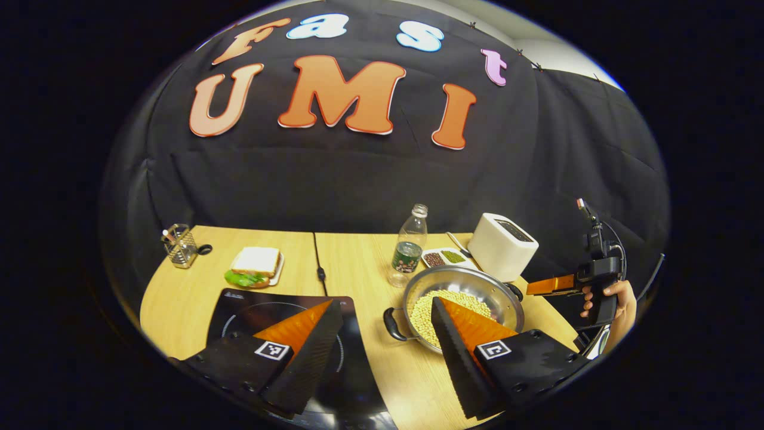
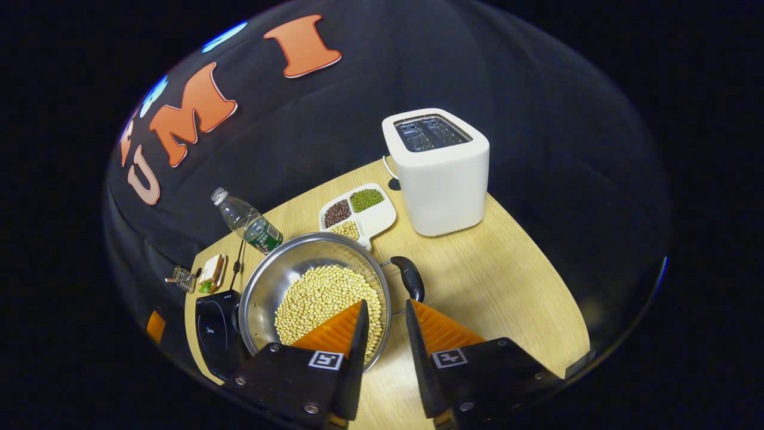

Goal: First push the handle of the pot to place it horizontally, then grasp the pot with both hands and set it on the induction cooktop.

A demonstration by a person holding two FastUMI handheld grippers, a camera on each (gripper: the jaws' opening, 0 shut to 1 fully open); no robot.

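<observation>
The pot (image 2: 316, 292), filled with pale beans (image 2: 325, 298), is seen on the table (image 2: 495, 286), its black handle (image 2: 410, 278) at 3 o'clock. The cooktop (image 1: 262, 310) lies at the pot's 9 o'clock. The left gripper (image 1: 382, 310) is spread wide above both. The right gripper (image 2: 385, 313) is narrowly parted astride the rim, gripping nothing. A toaster (image 2: 439, 173) stands at 1 o'clock.

In the left gripper view, the left hand-held gripper (image 1: 382, 310) covers the near part of the induction cooktop (image 1: 239, 301) and part of the soybeans in the pot (image 1: 477, 283). In the right gripper view, the pot hides much of the cooktop; the wire holder's (image 2: 184, 278) contents are too small to identify.
</observation>
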